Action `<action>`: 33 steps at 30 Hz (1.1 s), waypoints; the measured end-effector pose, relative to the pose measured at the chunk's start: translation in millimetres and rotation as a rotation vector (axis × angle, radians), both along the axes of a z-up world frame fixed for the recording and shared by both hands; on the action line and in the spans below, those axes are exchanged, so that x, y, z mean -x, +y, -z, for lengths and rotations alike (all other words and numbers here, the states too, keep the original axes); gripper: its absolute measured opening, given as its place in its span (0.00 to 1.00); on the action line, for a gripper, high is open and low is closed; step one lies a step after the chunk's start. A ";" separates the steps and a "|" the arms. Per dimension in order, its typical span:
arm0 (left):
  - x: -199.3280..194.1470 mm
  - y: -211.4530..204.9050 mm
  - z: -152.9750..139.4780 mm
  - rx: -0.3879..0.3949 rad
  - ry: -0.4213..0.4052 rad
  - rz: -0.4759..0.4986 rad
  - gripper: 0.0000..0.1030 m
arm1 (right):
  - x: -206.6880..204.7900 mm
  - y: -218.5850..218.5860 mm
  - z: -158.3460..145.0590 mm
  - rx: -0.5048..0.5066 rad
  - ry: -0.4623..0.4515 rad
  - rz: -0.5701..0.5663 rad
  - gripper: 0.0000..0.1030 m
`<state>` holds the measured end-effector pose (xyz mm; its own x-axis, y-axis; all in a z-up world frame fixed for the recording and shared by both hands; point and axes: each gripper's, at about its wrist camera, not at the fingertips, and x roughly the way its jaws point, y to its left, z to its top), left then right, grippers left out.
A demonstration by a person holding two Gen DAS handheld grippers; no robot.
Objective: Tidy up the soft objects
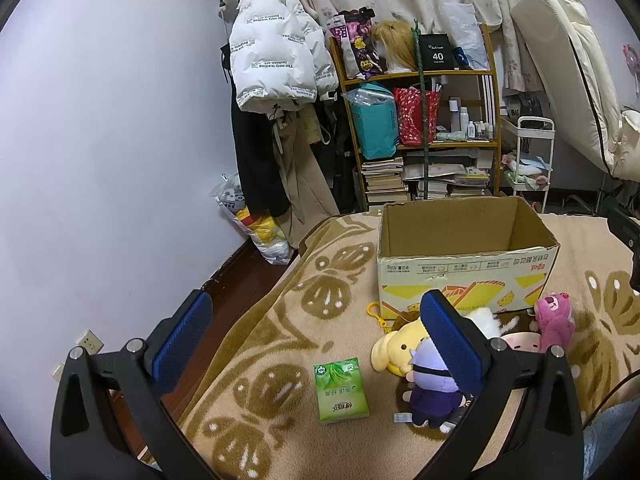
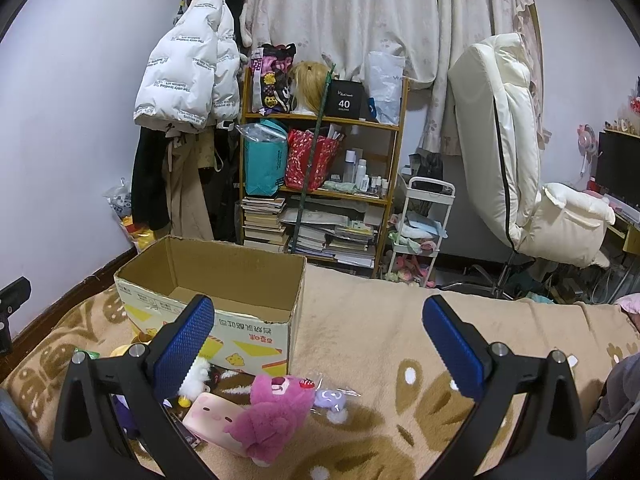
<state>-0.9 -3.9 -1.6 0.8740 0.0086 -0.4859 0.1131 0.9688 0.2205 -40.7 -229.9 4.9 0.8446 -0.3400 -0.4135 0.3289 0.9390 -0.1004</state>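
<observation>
with both the left claw [image 1: 316, 336] and right claw [image 2: 318, 340] spread wide and empty, we risk snagging neighbours when grabbing the pink plush [image 2: 276, 416] just before the cardboard box [image 2: 224, 280].

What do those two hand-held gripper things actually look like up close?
Both look the same. The left hand-held gripper and right hand-held gripper each have a matte black frame that forks into two angular arms, joined by round silver bolts. Each arm ends in a flat, rounded finger faced with a bright blue pad of bumpy, dotted texture. No markings show.
</observation>
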 end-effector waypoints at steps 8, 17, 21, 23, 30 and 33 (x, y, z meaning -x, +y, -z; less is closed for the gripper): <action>0.1 -0.1 -0.1 -0.001 -0.002 -0.001 0.99 | -0.2 0.3 0.7 -0.004 0.002 -0.001 1.00; 0.2 0.2 0.0 -0.001 -0.001 0.000 0.99 | -0.5 0.9 1.3 -0.008 0.002 0.000 1.00; 0.2 0.5 0.4 -0.003 -0.005 -0.001 0.99 | -0.9 0.5 1.8 -0.010 0.004 -0.001 1.00; 0.1 1.4 -0.2 -0.002 -0.004 0.000 0.99 | -0.7 0.3 1.9 -0.009 0.005 -0.002 1.00; 0.7 1.0 0.0 -0.004 -0.005 0.000 0.99 | -0.5 -0.4 2.4 -0.012 0.006 -0.001 1.00; 0.5 1.1 0.1 -0.003 -0.005 -0.001 0.99 | -0.4 -0.4 2.7 -0.012 0.006 -0.001 1.00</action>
<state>-1.4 -2.8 -1.7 0.8764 0.0104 -0.4814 0.1114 0.9683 0.2236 -40.3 -230.4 2.2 0.8425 -0.3336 -0.4231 0.3269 0.9407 -0.0907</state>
